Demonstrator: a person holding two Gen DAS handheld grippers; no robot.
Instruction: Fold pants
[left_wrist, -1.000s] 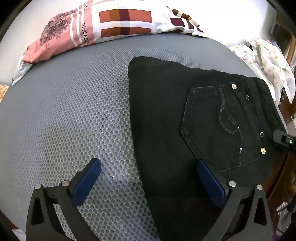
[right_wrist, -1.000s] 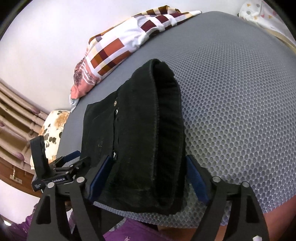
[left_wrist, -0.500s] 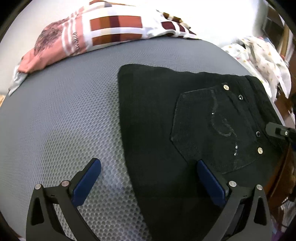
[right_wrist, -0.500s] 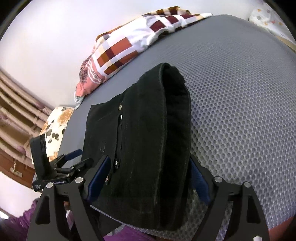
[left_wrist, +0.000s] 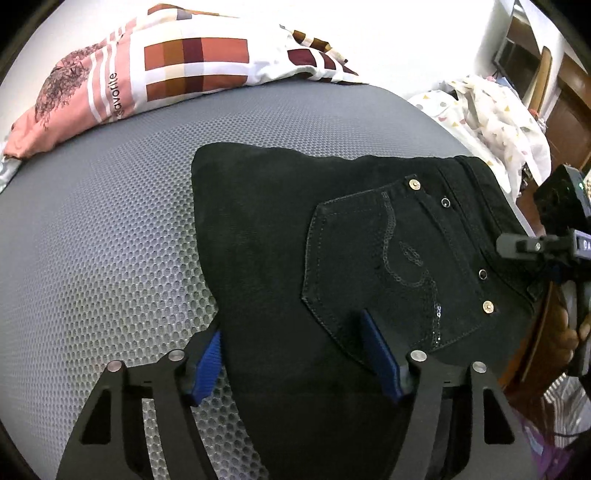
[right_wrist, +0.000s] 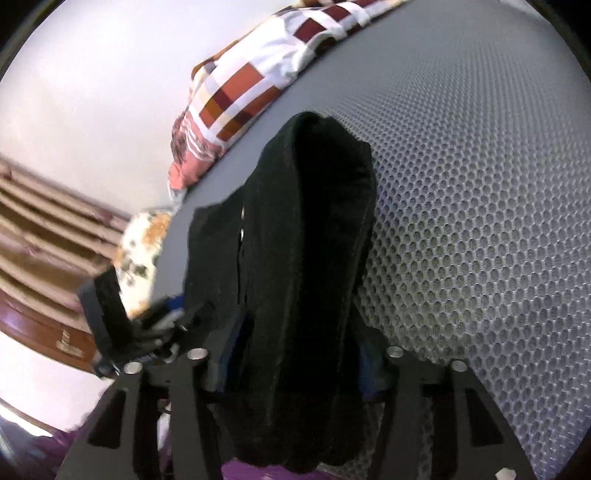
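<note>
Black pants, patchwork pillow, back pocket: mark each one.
black pants (left_wrist: 258, 229), left wrist view, plain cloth left of the pocket.
patchwork pillow (left_wrist: 195, 62), left wrist view, its checked panel.
back pocket (left_wrist: 354, 266), left wrist view, pocket face.

Grey honeycomb-mesh mattress (left_wrist: 110, 229) seen spread across both views. Checked pillow (left_wrist: 192, 66) in white, rust and maroon laid at far edge, against white wall (right_wrist: 92, 81). White patterned cloth (left_wrist: 495, 110) heaped at right edge. Flower-print fabric (right_wrist: 142, 240) glimpsed beside striped curtain (right_wrist: 44, 229).

Folded pants (left_wrist: 332, 258) on mattress (left_wrist: 110, 240), pillow (left_wrist: 177, 66) behind them, heaped cloth (left_wrist: 495, 114) off right edge
</note>
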